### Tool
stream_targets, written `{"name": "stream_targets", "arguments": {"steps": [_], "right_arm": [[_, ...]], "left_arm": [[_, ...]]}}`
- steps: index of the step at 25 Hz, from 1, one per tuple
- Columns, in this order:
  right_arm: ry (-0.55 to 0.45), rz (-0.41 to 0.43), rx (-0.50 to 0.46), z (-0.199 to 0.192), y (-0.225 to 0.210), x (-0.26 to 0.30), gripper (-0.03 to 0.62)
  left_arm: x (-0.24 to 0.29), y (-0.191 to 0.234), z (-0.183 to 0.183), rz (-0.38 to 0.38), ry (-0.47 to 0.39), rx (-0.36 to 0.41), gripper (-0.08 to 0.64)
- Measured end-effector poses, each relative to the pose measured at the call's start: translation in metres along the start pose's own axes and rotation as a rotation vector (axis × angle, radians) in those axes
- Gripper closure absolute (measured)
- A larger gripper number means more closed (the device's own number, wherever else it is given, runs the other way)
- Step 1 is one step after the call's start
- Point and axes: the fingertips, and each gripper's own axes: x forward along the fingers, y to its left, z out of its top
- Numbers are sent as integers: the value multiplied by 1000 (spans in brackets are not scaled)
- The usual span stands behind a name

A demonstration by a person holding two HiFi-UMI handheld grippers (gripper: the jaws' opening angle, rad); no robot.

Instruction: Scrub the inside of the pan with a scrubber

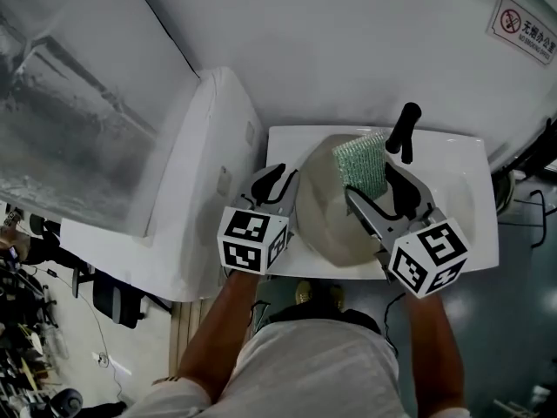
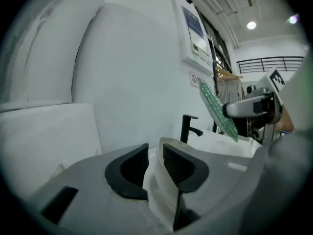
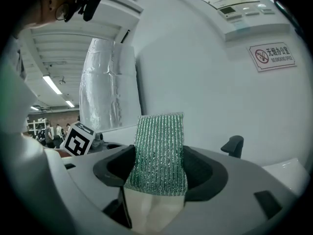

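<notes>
A cream pan lies in the white sink. My left gripper is at the pan's left rim. In the left gripper view the rim stands between the jaws of that gripper, against the right pad with a thin gap at the left pad, so the jaws are open. My right gripper hangs over the pan's right half, shut on a green glittery scrubber that sticks up past its fingers. In the right gripper view the scrubber fills the gap between the jaws.
A black faucet stands at the sink's back edge, just beyond the scrubber. A white rounded cabinet adjoins the sink on the left. A curved white wall with a warning sign rises behind.
</notes>
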Motion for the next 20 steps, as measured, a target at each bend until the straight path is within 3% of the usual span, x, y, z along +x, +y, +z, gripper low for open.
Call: {"name": "stream_targets", "arguments": {"steps": [10, 20], "right_arm": [[-251, 84, -2, 50, 11, -20, 288], [-445, 122, -17, 83, 24, -41, 288]], "left_arm": [[-40, -36, 77, -79, -329, 35, 467], [-75, -59, 128, -109, -513, 83, 505]]}}
